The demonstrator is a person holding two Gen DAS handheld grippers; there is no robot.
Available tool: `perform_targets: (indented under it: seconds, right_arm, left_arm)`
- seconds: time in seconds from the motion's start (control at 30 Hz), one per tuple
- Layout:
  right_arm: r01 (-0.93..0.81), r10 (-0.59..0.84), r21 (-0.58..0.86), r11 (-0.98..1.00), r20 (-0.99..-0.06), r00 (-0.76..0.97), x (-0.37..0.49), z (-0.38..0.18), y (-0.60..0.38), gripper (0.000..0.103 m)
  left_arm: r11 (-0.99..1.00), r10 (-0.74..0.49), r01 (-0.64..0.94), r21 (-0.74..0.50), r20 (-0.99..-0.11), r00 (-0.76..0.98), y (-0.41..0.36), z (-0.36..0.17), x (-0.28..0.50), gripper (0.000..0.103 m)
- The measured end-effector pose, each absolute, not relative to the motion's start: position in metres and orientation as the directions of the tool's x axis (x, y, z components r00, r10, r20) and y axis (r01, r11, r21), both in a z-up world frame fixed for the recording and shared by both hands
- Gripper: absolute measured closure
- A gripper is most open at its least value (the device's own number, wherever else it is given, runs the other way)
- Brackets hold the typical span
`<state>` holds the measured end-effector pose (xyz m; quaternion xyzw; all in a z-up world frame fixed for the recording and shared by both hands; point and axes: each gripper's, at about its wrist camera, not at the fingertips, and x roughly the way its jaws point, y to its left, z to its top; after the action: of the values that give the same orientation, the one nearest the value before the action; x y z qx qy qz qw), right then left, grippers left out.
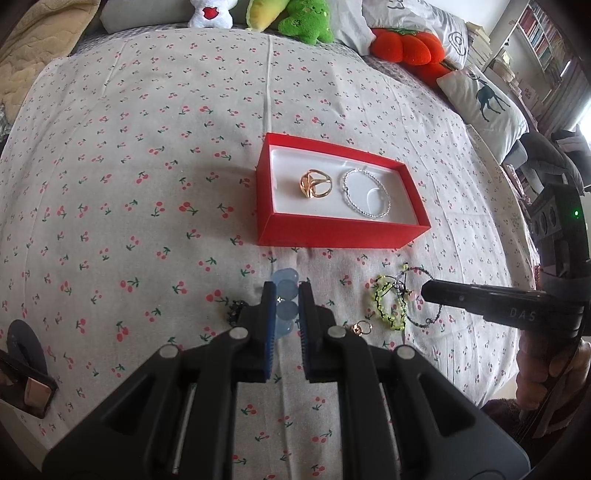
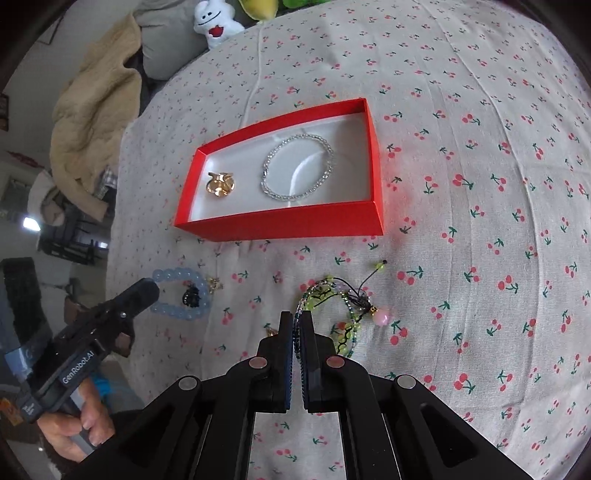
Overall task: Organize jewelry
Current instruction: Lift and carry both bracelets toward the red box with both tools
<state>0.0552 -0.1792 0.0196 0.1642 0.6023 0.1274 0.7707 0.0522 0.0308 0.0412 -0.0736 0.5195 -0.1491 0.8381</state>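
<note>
A cherry-print bedspread (image 1: pixel 147 155) fills both views, with plush toys (image 1: pixel 303 18) along the top edge and bookshelves (image 1: pixel 543 33) upper right. Mid-frame, a red cardboard box (image 1: pixel 332 230) with white lining holds 1 gold ring (image 1: pixel 314 183) and 1 silver chain bracelet (image 1: pixel 365 194). The left gripper (image 1: pixel 287 295) is pinched narrowly on a pale blue bead bracelet (image 1: pixel 286 288) at lower centre, while the right gripper (image 2: pixel 296 317) is fully closed, tips at a tangled green bead bracelet (image 2: pixel 332 314); whether it grips a strand I cannot tell.

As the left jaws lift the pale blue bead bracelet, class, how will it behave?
The blue bead bracelet is a strung loop, so it will probably sag and swing. Its glossy round beads might slip between the jaws. It looks light.
</note>
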Motion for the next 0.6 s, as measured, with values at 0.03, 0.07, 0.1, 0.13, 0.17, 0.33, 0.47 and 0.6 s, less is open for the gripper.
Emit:
perform_targets:
  seconds: [0.03, 0.07, 0.1, 0.13, 0.17, 0.33, 0.47, 0.6]
  right_arm:
    - [-0.006, 0.404, 0.417, 0.909, -0.878, 0.257, 0.055, 0.026, -0.18, 0.1]
    - [-0.01, 0.413, 0.427, 0.904, -0.869, 0.273, 0.054, 0.032, -0.182, 0.1]
    - [-0.01, 0.417, 0.432, 0.902, -0.862, 0.289, 0.053, 0.038, -0.184, 0.1]
    - [-0.008, 0.416, 0.434, 0.901, -0.857, 0.305, 0.053, 0.043, -0.187, 0.1]
    - [-0.004, 0.416, 0.438, 0.899, -0.851, 0.32, 0.053, 0.047, -0.191, 0.1]
    - [0.02, 0.413, 0.455, 0.89, -0.825, 0.387, 0.06, 0.064, -0.207, 0.1]
    - [0.023, 0.419, 0.473, 0.881, -0.801, 0.429, 0.07, 0.074, -0.211, 0.1]
    - [0.018, 0.428, 0.488, 0.873, -0.782, 0.454, 0.081, 0.079, -0.209, 0.1]
  left_arm:
    - [0.942, -0.334, 0.176, -0.286, -0.845, 0.418, 0.031, 0.042, 0.052, 0.09]
    - [0.939, -0.344, 0.179, -0.295, -0.84, 0.42, 0.032, 0.044, 0.053, 0.09]
    - [0.934, -0.355, 0.184, -0.305, -0.835, 0.42, 0.033, 0.046, 0.053, 0.09]
    - [0.931, -0.366, 0.188, -0.315, -0.83, 0.421, 0.033, 0.048, 0.054, 0.09]
    - [0.927, -0.374, 0.193, -0.321, -0.825, 0.423, 0.033, 0.051, 0.055, 0.09]
    - [0.906, -0.423, 0.234, -0.353, -0.787, 0.449, 0.026, 0.069, 0.063, 0.09]
    - [0.875, -0.484, 0.273, -0.4, -0.734, 0.476, 0.015, 0.084, 0.073, 0.09]
    - [0.838, -0.544, 0.283, -0.466, -0.682, 0.489, 0.006, 0.088, 0.092, 0.09]
